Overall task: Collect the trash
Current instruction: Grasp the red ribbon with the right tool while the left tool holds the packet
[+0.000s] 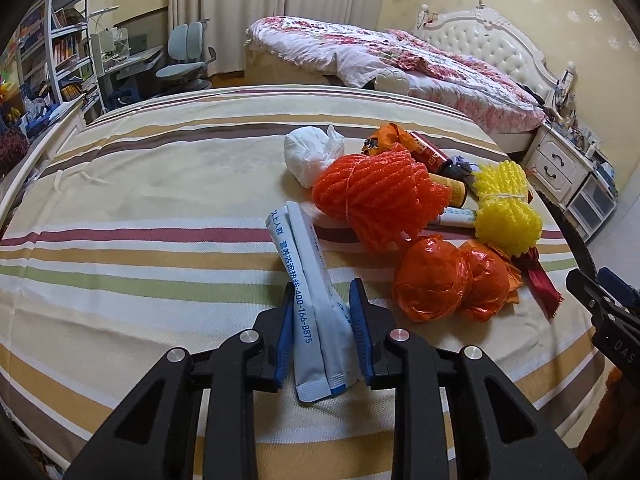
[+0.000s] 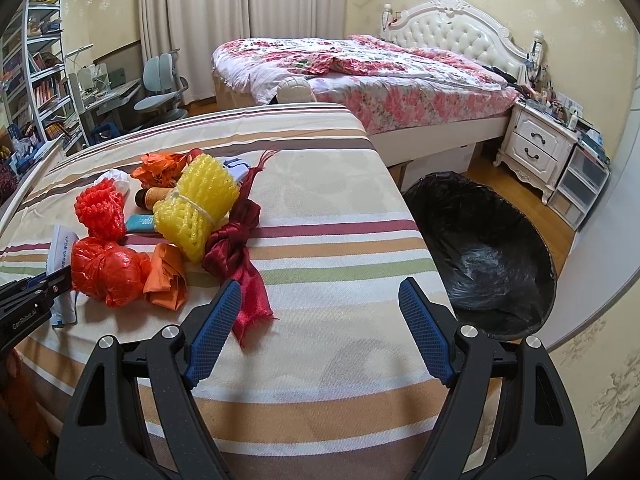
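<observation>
My left gripper [image 1: 322, 300] is shut on a white and pale blue sachet packet [image 1: 310, 280] lying on the striped bedspread [image 1: 140, 220]. Trash lies in a pile to its right: an orange foam net [image 1: 376, 196], a yellow foam net [image 1: 506, 212], a crumpled red plastic bag [image 1: 440, 280], a white tissue wad [image 1: 312, 152] and a dark red ribbon [image 2: 236, 248]. My right gripper [image 2: 320, 308] is open and empty above the bedspread, right of the ribbon. A bin lined with a black bag [image 2: 480, 248] stands on the floor to the right.
Small bottles and tubes [image 1: 430, 152] lie among the pile. A floral bed [image 2: 360, 76] and a white nightstand [image 2: 536, 148] stand behind. A desk, chair [image 2: 160, 84] and bookshelf [image 2: 36, 76] are at the far left.
</observation>
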Tool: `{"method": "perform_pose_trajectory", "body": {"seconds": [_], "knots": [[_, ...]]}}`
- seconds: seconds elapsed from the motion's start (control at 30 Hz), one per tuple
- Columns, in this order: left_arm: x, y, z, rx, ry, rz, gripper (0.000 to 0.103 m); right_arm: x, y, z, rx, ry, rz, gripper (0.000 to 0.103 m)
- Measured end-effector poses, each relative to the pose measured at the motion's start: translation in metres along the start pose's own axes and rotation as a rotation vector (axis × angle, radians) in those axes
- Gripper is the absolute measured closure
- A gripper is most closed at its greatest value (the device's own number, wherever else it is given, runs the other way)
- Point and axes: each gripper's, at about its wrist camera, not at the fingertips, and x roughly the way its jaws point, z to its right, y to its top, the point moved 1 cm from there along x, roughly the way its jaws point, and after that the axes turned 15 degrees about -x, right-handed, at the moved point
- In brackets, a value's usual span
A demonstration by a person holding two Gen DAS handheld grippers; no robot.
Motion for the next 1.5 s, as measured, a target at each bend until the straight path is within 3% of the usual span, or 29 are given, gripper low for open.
{"method": "perform_pose_trajectory", "body": {"seconds": [0.4,0.63,0.8,1.0,1.07,1.13,1.23,1.5], "knots": [[-0.011,0.012,0.002,0.003,0.007,0.045,0.076,-0.002,0.012,-0.012,-0.026,0.020,0.021,0.024],[-0.004,0.010,-0.003,-0.007,0.022,0.035,0.076,0.014,0.022,-0.021,-0.042,0.069,0.000,0.037],[-0.004,0.011,-0.004,-0.007,0.023,0.035,0.076,0.028,0.026,-0.030,-0.070,0.081,-0.019,0.040],[0.000,0.009,-0.007,-0.020,0.022,0.027,0.076,0.038,0.028,-0.033,-0.068,0.147,-0.035,0.059],[0.000,0.010,-0.008,-0.024,0.021,0.026,0.076,0.037,0.026,-0.034,-0.062,0.172,-0.031,0.074],[0.000,0.010,-0.009,-0.024,0.021,0.027,0.076,0.036,0.025,-0.034,-0.058,0.178,-0.029,0.081],[-0.001,0.010,-0.008,-0.023,0.019,0.031,0.076,0.033,0.024,-0.033,-0.050,0.177,-0.027,0.088],[-0.004,0.010,-0.001,-0.013,0.011,0.041,0.076,0.028,0.016,-0.022,-0.033,0.154,-0.020,0.089]]}}
